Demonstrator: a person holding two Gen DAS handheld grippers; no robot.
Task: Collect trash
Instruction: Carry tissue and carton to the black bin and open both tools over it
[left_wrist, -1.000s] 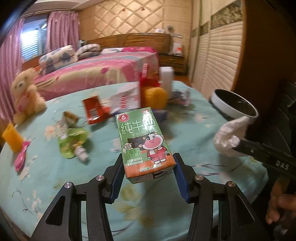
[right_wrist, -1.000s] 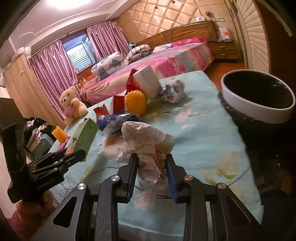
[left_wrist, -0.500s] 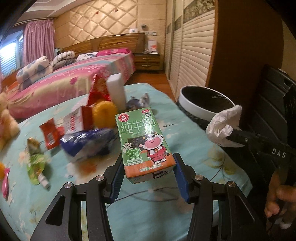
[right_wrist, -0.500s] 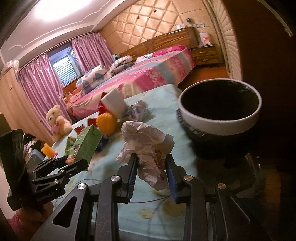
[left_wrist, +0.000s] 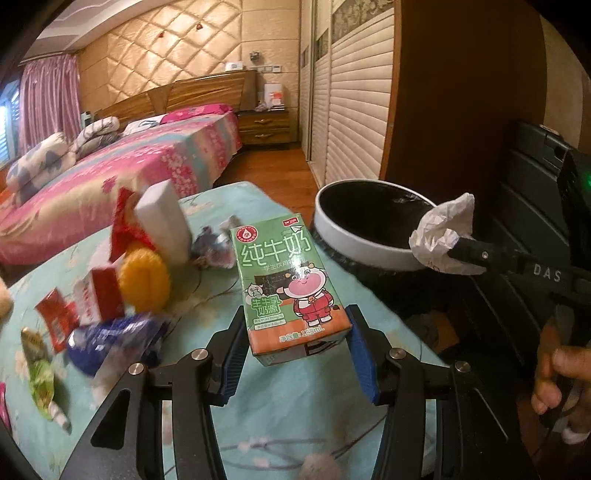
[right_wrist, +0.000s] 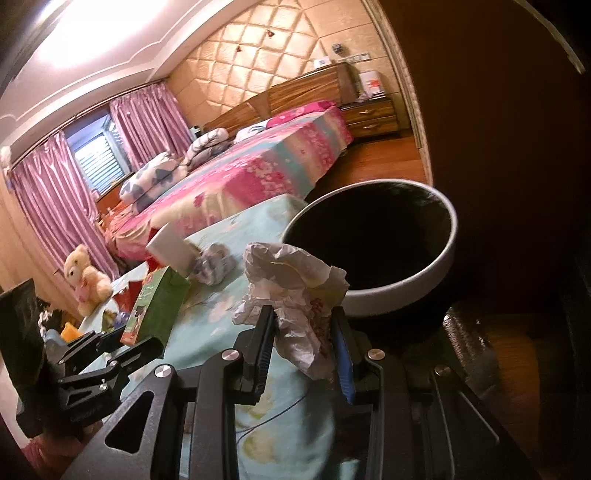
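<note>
Low in the left wrist view, the left gripper (left_wrist: 295, 354) is clamped on a green milk carton (left_wrist: 290, 284) marked "纯牛奶", "125mL". The right gripper (right_wrist: 303, 347), lettered "DAS", pinches crumpled white paper (right_wrist: 291, 284). Both have swung closer to the white-rimmed black bin (right_wrist: 402, 284) at right, so dropping looks imminent.
</note>
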